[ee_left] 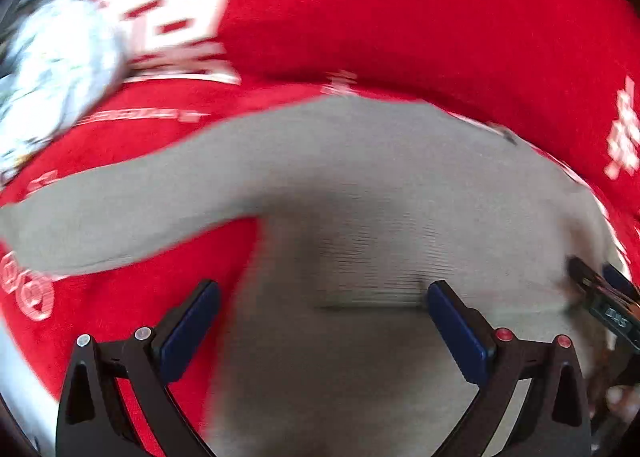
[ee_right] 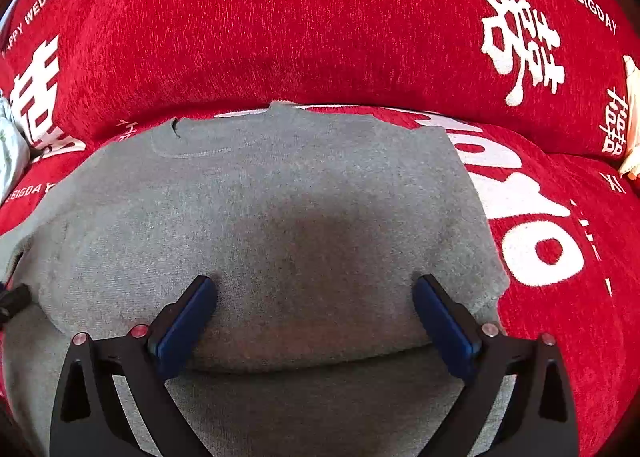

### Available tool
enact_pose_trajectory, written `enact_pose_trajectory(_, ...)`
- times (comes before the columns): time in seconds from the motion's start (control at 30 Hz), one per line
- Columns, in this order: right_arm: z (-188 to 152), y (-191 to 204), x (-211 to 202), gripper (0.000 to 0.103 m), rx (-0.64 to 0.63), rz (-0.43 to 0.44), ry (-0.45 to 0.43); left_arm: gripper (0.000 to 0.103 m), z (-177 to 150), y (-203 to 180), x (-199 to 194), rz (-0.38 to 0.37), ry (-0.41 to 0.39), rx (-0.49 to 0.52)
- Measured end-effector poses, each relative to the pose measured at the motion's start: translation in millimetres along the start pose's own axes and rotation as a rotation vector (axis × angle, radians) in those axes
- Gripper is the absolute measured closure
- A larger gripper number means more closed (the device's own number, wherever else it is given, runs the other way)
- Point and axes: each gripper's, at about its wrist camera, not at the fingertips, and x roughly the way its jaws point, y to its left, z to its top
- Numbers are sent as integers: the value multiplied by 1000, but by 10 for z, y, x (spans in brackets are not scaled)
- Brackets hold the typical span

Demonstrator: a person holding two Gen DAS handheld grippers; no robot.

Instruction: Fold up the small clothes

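A small grey sweater lies flat on a red sofa cover printed with white wedding characters, its neckline at the far edge and 1 sleeve stretched out to the left in the left wrist view. The right sleeve is not visible and appears, by the straight right edge, to be tucked in already. Both tools hang just above the body of the garment: the left gripper and the right gripper each have their jaws spread wide and hold nothing. The left wrist view is blurred, suggesting that tool is in motion. The tip of the right gripper shows at that view's right edge, so the 2 work side by side over the near half of the cloth. A pale patterned bundle sits at the far left, perhaps another garment. The outstretched sleeve looks like the next part to fold.
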Motion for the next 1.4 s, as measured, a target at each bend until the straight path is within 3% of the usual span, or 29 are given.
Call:
enact_pose_trajectory(0.13, -1, 0, -1, 3, -1, 1, 0, 0, -10, 679, -117, 22, -39, -186)
enact_pose_trajectory(0.23, -2, -1, -1, 3, -2, -2, 1, 0, -69, 1288, -179, 133, -68, -337)
enact_pose_trajectory(0.3, 0, -4, 2, 3, -5, -4, 2, 0, -106, 1756, -186, 249, -70, -447)
enact_pose_trajectory(0.4, 1, 2, 9, 3, -9, -7, 5, 0, -200, 2436, -172, 330, -62, -617)
enact_pose_trajectory(0.47, 1, 5, 9, 3, -10, -10, 4, 0, -238, 2778, -111, 339, -37, -698)
enact_pose_trajectory(0.53, 1, -1, 8, 2, -10, -10, 4, 0, -270, 3110, 44, 259, -11, -789)
enact_pose_trajectory(0.57, 2, -3, 9, 2, -11, -11, 5, 0, -239, 3176, 92, 269, -17, -807)
enact_pose_trajectory(0.73, 5, -10, 8, 2, -17, -23, 6, 4, 92, 3227, 254, 292, -39, -737)
enact_pose_trajectory(0.77, 6, -14, 8, 2, -17, -25, 6, 14, 180, 3203, 312, 335, -53, -700)
enact_pose_trajectory(0.8, 6, -15, 9, 2, -18, -27, 7, 43, 249, 3205, 342, 393, -66, -663)
enact_pose_trajectory(0.83, 8, -12, 12, 2, -19, -29, 7, 69, 320, 3183, 359, 391, -87, -635)
enact_pose_trajectory(0.9, 8, -15, 12, 2, -19, -30, 7, 90, 400, 3215, 388, 284, -97, -632)
enact_pose_trajectory(1.13, 2, -4, 6, 1, -21, -34, 8, 91, 303, 3321, 153, 135, -172, -711)
enact_pose_trajectory(1.27, 1, -2, 7, 1, -21, -34, 8, 91, 376, 2961, -59, 131, -209, -630)
enact_pose_trajectory(1.4, 1, -2, 7, 1, -23, -33, 10, 91, 514, 2425, -104, 101, -191, -529)
